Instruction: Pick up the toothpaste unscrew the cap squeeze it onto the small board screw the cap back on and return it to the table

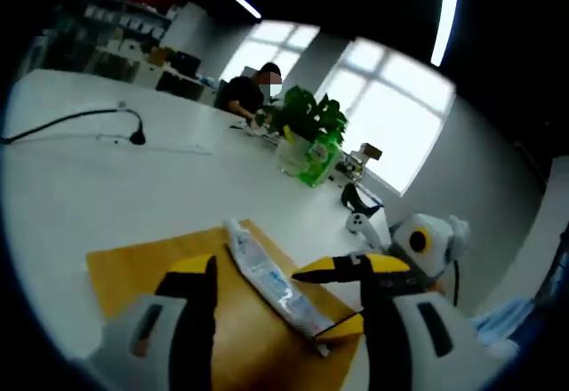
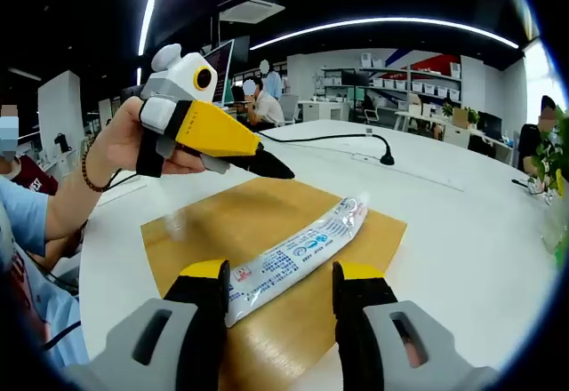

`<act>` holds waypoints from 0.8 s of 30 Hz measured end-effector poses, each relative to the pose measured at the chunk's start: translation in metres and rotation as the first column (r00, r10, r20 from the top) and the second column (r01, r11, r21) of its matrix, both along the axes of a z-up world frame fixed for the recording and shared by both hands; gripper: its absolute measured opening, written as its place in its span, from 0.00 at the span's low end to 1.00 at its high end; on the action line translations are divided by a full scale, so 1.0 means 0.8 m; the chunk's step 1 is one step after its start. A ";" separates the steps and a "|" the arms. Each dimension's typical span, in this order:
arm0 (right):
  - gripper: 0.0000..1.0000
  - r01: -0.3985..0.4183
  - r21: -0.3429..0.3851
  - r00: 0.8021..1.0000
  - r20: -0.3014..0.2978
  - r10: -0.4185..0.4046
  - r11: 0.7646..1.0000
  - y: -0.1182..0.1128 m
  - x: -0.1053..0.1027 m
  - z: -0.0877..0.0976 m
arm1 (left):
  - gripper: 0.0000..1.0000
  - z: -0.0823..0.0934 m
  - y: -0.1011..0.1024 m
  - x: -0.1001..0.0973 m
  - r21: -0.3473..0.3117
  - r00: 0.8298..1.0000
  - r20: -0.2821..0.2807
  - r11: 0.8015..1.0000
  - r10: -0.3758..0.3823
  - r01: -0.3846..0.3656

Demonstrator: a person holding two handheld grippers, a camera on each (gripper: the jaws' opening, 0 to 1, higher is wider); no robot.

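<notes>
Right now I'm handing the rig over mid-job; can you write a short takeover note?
Left gripper: jaws open, holding nothing, above the small board.
Right gripper: jaws open, holding nothing, either side of the tube's flat end, not closed on it.
Toothpaste lies diagonally on the small board, which sits on the white table. The cap end points away from the right gripper; whether the cap is on is too small to tell.
No paste visible on the board.
Left: pick up, unscrew, squeeze, recap, return to the table.

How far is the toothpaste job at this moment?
Nothing looks done yet: the toothpaste lies flat on the small board, unheld. In hand: the right tongs stand open around its flat end, the left tongs open above it. Left: lifting, uncapping, squeezing, recapping, returning to the table.
</notes>
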State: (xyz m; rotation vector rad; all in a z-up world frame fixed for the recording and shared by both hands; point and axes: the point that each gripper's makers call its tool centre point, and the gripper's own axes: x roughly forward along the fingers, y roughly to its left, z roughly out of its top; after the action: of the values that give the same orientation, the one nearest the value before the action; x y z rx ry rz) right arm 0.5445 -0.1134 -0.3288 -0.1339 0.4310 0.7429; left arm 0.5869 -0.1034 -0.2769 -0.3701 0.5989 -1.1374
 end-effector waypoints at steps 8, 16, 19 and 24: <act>0.48 -0.024 -0.007 0.999 0.032 0.024 1.000 0.002 0.001 0.002 | 0.68 -0.017 -0.021 0.001 0.039 0.998 -0.062 0.999 -0.022 0.025; 0.46 -0.041 -0.001 0.999 0.036 0.041 0.999 0.003 0.000 0.001 | 0.69 -0.023 -0.025 0.005 0.040 0.991 -0.128 0.998 -0.033 0.038; 0.45 -0.048 0.003 0.998 0.037 0.048 0.999 0.004 0.000 0.001 | 0.69 -0.026 -0.029 0.000 0.035 0.989 -0.140 0.998 -0.037 0.042; 0.45 -0.047 0.007 0.998 0.034 0.046 0.999 0.004 0.000 0.001 | 0.67 -0.030 -0.031 -0.001 0.030 0.985 -0.167 0.998 -0.048 0.054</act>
State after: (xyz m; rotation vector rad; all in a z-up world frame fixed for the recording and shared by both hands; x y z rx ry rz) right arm 0.5442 -0.1100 -0.3284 -0.1495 0.3941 0.7870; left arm 0.5860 -0.1279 -0.3009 -0.4251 0.7778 -1.1505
